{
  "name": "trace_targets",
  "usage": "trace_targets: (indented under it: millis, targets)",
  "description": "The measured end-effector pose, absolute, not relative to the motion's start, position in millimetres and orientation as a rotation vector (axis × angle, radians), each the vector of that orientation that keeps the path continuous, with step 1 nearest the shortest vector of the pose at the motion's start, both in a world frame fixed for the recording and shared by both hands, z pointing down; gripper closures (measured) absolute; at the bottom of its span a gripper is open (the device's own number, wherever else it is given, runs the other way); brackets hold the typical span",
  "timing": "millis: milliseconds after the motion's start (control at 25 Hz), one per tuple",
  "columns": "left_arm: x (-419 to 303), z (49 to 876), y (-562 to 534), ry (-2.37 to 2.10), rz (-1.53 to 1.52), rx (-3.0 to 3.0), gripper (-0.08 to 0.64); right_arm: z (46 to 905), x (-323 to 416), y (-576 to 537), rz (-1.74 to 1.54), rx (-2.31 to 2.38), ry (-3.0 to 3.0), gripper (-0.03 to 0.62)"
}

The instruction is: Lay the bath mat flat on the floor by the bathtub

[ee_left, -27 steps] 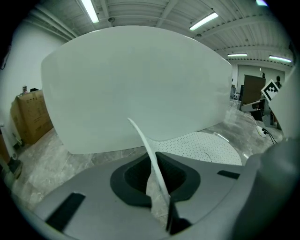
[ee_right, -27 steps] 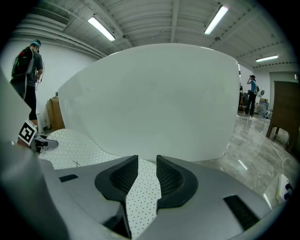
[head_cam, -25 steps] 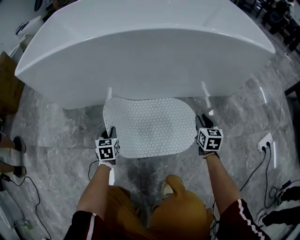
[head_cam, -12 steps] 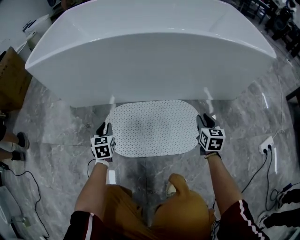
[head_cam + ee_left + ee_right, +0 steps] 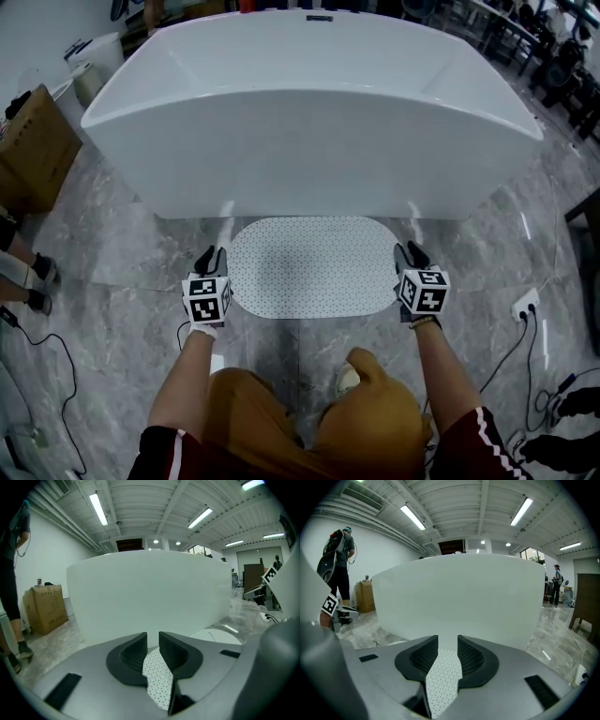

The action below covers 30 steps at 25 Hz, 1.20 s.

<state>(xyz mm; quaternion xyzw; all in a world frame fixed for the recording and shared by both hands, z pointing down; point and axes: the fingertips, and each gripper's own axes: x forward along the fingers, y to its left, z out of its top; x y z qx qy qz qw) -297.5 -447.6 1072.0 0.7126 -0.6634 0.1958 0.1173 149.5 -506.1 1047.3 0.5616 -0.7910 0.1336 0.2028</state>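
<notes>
The white, oval, dot-perforated rubber bath mat (image 5: 314,267) lies spread on the grey marble floor (image 5: 122,309) just in front of the glossy white freestanding bathtub (image 5: 309,112), its long side parallel to the tub wall. The left gripper (image 5: 212,253) has its fingers (image 5: 178,653) clenched on the mat's left end, and a strip of dotted mat runs up between them. At the other end the right gripper (image 5: 409,251) grasps the mat the same way, with dotted material pinched between its fingers (image 5: 471,658). The laying-down step looks all but finished. What remains, I judge, is to release both ends low, so that neither edge springs up, and draw the grippers back from the bathtub. A second ago the mat's left corner was curled upward and its near edge rode higher. Now it appears flat and sits closer to the foot of the bathtub.
</notes>
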Motion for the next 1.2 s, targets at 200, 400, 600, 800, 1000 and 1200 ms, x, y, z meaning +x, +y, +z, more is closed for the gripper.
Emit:
trace_targets:
  millis: [200,400,600,800,1000,1200]
  targets:
    - [-306,1016,-439,-1.973,0.482,2.163,0.474,1017,148,-491,0.341,1.583,-2.218,0.453]
    - [-313,975,-425,-1.962,0.387,2.204,0.474,990,148,-479,0.319,1.599,-2.235,0.453]
    - [-320,968,-419,-1.968,0.381,2.194,0.472,975,150,-484,0.267,1.571,-2.248,0.453]
    - [-306,952,-438,-1.963,0.429,2.202,0.469,955,158,-497,0.318,1.546,-2.256,0.453]
    - [-291,896,-451,-1.938,0.446,2.198,0.469,899,162,-509,0.372,1.53,-2.227,0.453]
    - [-270,809,-451,-1.88,0.369,2.186,0.469,823,164,-513,0.413,1.499,-2.195,0.453]
